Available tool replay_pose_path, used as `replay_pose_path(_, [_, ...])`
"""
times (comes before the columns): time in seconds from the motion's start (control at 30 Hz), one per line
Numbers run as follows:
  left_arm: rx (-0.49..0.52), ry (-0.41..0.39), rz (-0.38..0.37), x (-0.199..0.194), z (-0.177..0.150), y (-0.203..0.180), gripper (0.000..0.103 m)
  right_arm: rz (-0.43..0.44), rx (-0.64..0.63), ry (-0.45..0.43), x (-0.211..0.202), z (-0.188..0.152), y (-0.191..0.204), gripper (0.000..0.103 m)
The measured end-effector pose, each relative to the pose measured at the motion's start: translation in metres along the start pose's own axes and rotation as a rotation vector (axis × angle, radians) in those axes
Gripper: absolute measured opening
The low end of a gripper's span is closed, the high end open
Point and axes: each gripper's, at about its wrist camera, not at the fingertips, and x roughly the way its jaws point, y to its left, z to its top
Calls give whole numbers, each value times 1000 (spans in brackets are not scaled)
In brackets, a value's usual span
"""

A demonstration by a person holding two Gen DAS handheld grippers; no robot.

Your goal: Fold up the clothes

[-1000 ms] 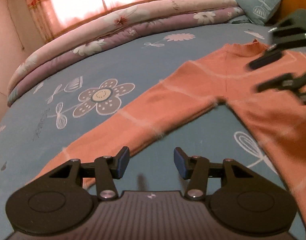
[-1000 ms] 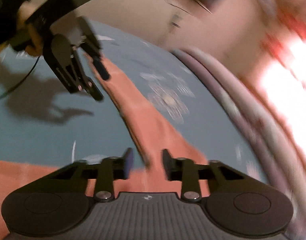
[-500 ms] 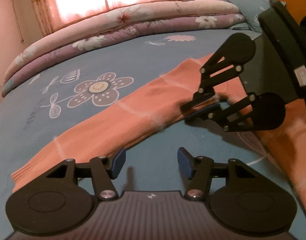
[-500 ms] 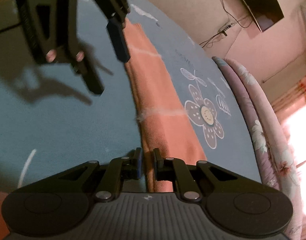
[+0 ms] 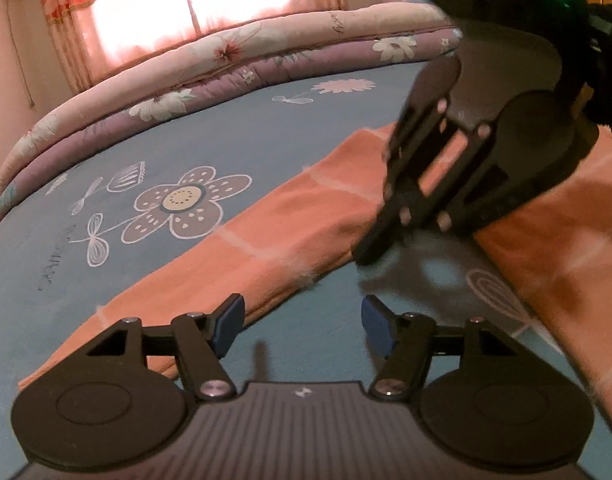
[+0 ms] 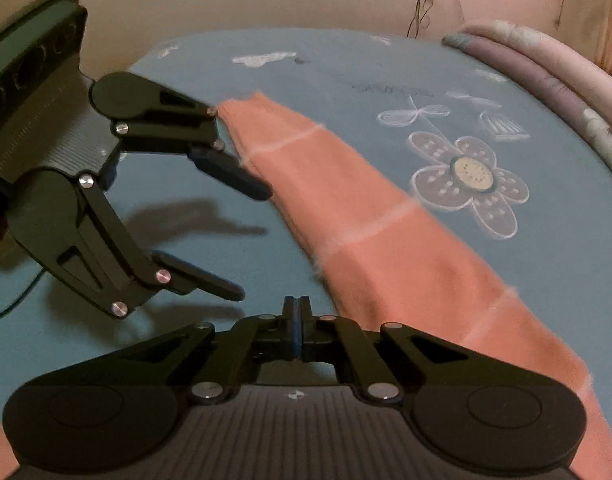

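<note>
- The left gripper [image 5: 302,326] is near, jaws opening, nothing between them, just above the blue bedsheet [image 5: 226,148].
- The right gripper [image 6: 294,330] has its jaws pressed together and empty.
- The orange sweater [image 5: 314,216] lies flat on the bedsheet; its sleeve [image 6: 370,216] stretches far-left.
- Folded quilts [image 5: 234,64] lie at the far edge.

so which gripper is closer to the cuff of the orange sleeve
Left. The left gripper is near the cuff, jaws opening with only the sheet between them. The right gripper is shut, much further up the sleeve, at its edge.
</note>
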Motion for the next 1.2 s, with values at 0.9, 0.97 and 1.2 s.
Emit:
replay_pose_path(0.9, [-72, -31, -15, -2, -3, 18, 72, 160, 217, 68, 13, 7, -28, 38])
replay_pose_path(0.97, [-108, -40, -27, 3, 1, 24, 72, 148, 234, 29, -3, 2, -27, 41])
replay_pose_path(1.2, [-273, 63, 54, 49, 17, 55, 71, -125, 321, 59, -21, -28, -31, 28])
